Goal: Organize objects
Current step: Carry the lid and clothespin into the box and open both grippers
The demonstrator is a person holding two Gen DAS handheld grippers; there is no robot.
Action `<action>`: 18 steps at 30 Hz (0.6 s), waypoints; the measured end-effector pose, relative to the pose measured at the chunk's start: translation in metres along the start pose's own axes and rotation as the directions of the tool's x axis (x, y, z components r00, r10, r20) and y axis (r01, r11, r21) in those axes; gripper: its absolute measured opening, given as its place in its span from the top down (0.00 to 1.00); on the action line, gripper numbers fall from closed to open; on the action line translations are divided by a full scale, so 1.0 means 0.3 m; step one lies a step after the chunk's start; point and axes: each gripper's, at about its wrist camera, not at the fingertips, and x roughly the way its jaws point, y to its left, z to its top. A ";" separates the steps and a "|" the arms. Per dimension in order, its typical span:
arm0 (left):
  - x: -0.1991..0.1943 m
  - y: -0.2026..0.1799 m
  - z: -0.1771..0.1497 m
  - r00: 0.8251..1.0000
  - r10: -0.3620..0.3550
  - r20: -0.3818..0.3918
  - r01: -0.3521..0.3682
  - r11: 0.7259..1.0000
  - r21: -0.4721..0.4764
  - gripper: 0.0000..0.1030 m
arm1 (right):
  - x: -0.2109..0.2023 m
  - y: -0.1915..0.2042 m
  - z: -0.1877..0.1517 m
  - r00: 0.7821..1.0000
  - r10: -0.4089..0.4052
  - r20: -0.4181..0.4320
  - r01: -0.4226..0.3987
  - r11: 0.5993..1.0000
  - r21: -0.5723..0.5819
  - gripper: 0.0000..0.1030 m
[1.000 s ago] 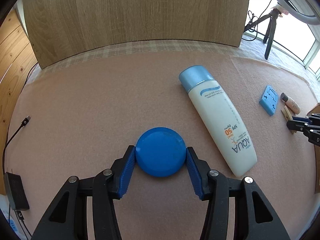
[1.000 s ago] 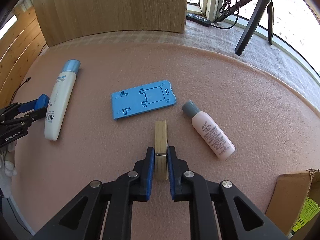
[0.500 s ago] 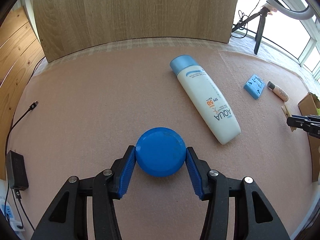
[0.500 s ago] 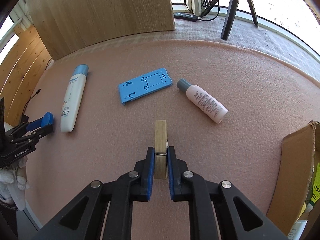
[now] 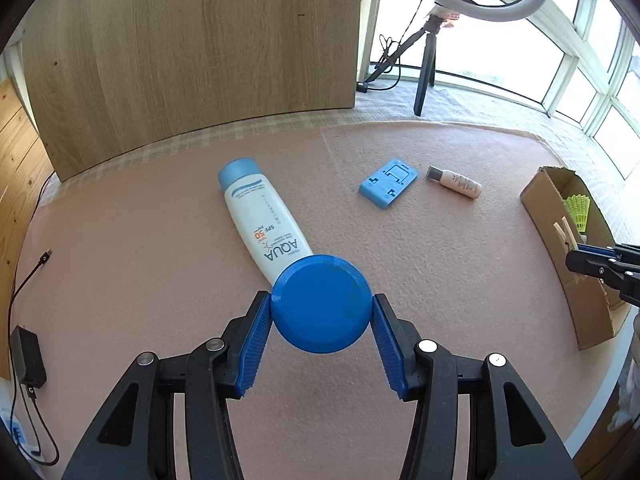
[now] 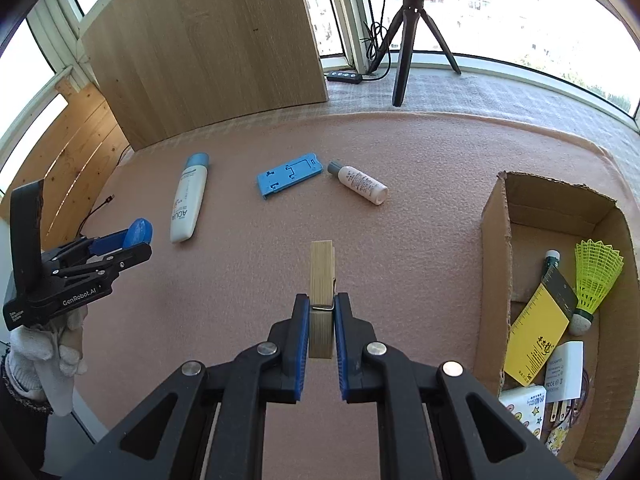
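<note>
My left gripper (image 5: 322, 312) is shut on a round blue lid (image 5: 321, 303) and holds it above the pink mat; it shows from the side in the right wrist view (image 6: 138, 232). My right gripper (image 6: 322, 308) is shut on a wooden clothespin (image 6: 322, 276), raised above the mat left of the cardboard box (image 6: 496, 240). In the left wrist view the clothespin (image 5: 566, 234) is at the box's near wall (image 5: 560, 232). A white sunscreen bottle (image 5: 262, 224), a blue phone stand (image 5: 388, 182) and a small pink bottle (image 5: 454, 182) lie on the mat.
The box holds a yellow shuttlecock (image 6: 596, 276), a yellow card (image 6: 536, 336), a white charger (image 6: 564, 368) and other small items. A wooden board (image 5: 192, 52) stands at the back. A tripod (image 6: 408, 36) stands behind the mat. A black adapter with cable (image 5: 26, 358) lies at the left.
Both grippers have lifted with their objects and moved right. The box has come into both views, and the clothespin is now beside it. The lid now overlaps the sunscreen bottle's end.
</note>
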 end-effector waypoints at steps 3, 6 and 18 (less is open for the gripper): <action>-0.020 -0.108 0.028 0.999 -0.039 0.017 0.039 0.998 0.043 0.48 | -0.082 -0.039 -0.044 0.999 -0.034 0.028 0.034 0.999 0.012 0.89; -0.036 -0.230 0.051 0.996 -0.081 0.032 0.078 0.992 0.096 0.48 | -0.148 -0.089 -0.079 0.995 -0.083 0.057 0.082 0.996 0.032 0.89; -0.004 -0.737 0.119 0.967 -0.253 0.012 0.241 0.933 0.267 0.48 | -0.324 -0.350 -0.216 0.974 -0.209 0.091 0.189 0.965 0.183 0.89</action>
